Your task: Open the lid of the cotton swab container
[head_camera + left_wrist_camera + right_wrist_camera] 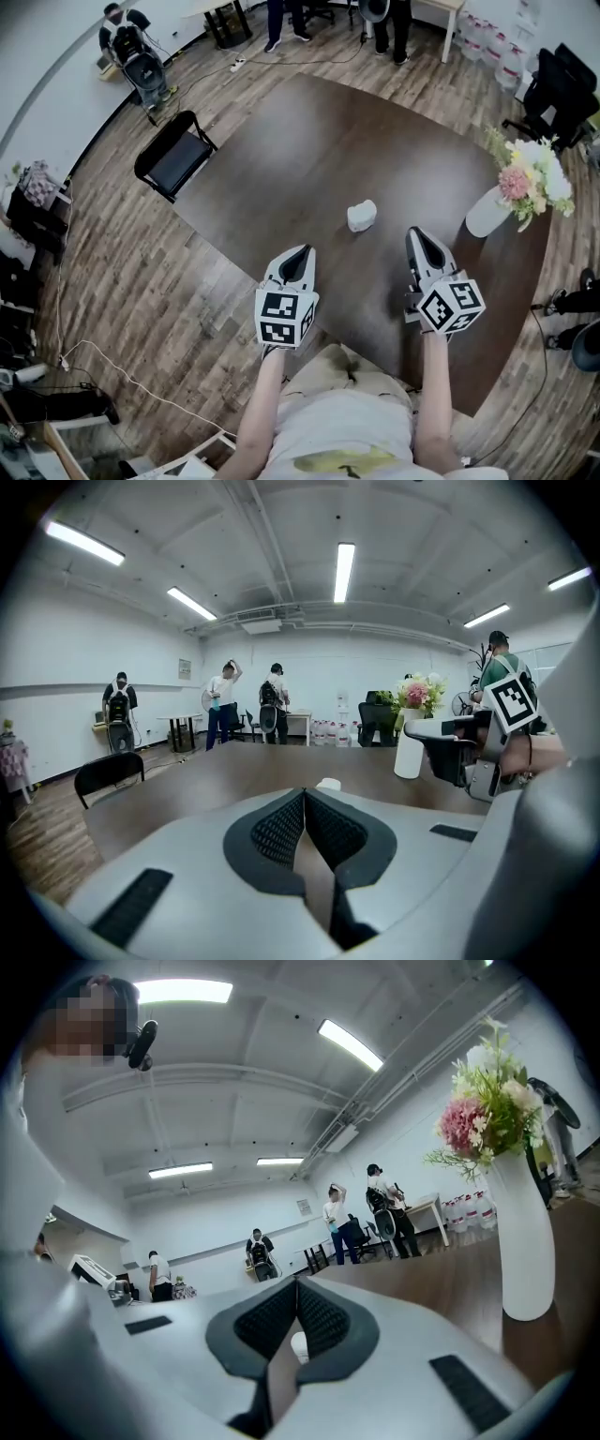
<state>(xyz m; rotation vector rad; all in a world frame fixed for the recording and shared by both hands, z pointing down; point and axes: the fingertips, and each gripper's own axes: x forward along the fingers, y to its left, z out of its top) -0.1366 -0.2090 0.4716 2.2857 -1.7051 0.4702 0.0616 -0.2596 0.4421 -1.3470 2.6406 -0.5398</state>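
Ahead on the table point(309, 141), cotton swab container point(361, 215) sits well apart from both tips, between their lines. I have left gripper point(300, 251) and right gripper point(417, 234) both pinched closed, empty. Right looks marginally nearer; long axis too small to read.

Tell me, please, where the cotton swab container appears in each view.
Head view: cotton swab container in the middle of the table.
Left gripper view: a small white top just above the shut jaw tips.
Right gripper view: a white sliver through the gap below the jaw tips, likely it.
Shared landmark: the white flower vase, right of the container in all three.
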